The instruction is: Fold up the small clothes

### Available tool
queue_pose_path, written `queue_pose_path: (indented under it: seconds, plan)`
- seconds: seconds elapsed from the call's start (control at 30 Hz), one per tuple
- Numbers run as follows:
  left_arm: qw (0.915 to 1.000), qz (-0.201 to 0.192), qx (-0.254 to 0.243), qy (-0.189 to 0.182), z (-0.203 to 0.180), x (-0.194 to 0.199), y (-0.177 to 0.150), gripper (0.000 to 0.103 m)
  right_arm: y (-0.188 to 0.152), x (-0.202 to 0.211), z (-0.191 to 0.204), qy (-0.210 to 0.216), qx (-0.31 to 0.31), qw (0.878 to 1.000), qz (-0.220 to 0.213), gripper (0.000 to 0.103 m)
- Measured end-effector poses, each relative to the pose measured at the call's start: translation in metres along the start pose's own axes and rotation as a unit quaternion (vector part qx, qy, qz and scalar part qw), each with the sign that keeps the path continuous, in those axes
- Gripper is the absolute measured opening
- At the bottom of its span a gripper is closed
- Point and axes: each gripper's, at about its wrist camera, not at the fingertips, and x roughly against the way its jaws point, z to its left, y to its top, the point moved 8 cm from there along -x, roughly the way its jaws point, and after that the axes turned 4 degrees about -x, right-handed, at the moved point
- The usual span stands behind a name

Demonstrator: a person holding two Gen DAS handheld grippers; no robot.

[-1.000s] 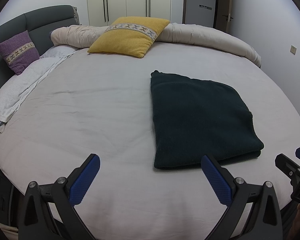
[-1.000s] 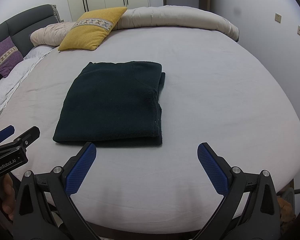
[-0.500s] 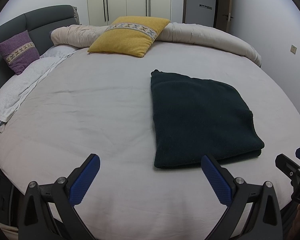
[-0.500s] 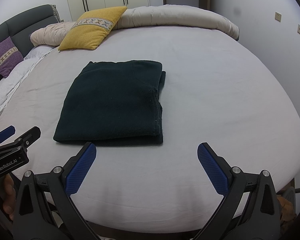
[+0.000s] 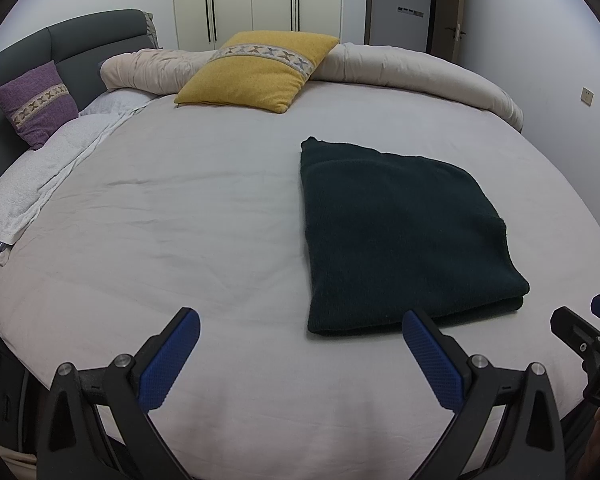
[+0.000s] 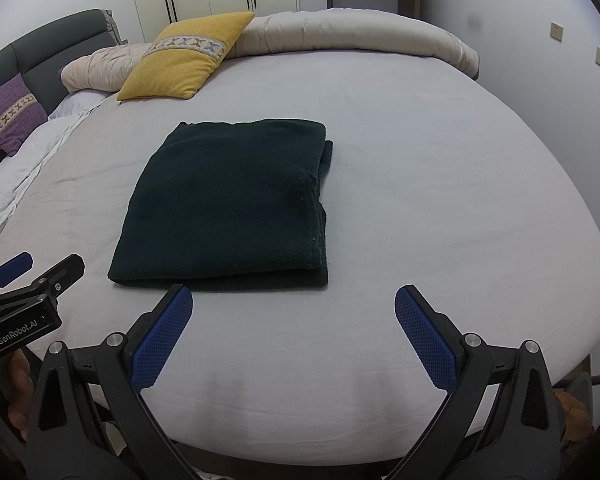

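A dark green garment [image 5: 404, 232] lies folded into a flat rectangle on the white bed sheet [image 5: 180, 216]. In the right wrist view the garment [image 6: 228, 204] sits left of centre. My left gripper [image 5: 300, 322] is open and empty, near the bed's front edge, with its right finger just short of the garment's near edge. My right gripper [image 6: 294, 298] is open and empty, just in front of the garment's near right corner. Each gripper shows at the edge of the other's view.
A yellow cushion [image 5: 260, 70] and a rolled beige duvet [image 5: 412, 70] lie at the far side of the bed. A purple cushion [image 5: 36, 102] leans on the grey headboard [image 5: 16, 56] at the left. A white towel [image 5: 48, 176] lies along the left edge.
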Motion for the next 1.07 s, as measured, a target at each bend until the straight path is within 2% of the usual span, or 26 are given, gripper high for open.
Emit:
queue_pose_path:
  seconds: [1.07]
  plan:
    - [1.0, 0.002, -0.005, -0.001, 0.0045, -0.0054, -0.002, 0.103, -0.0005, 0.001, 0.0029, 0.007, -0.003, 1.0, 0.005, 0.103]
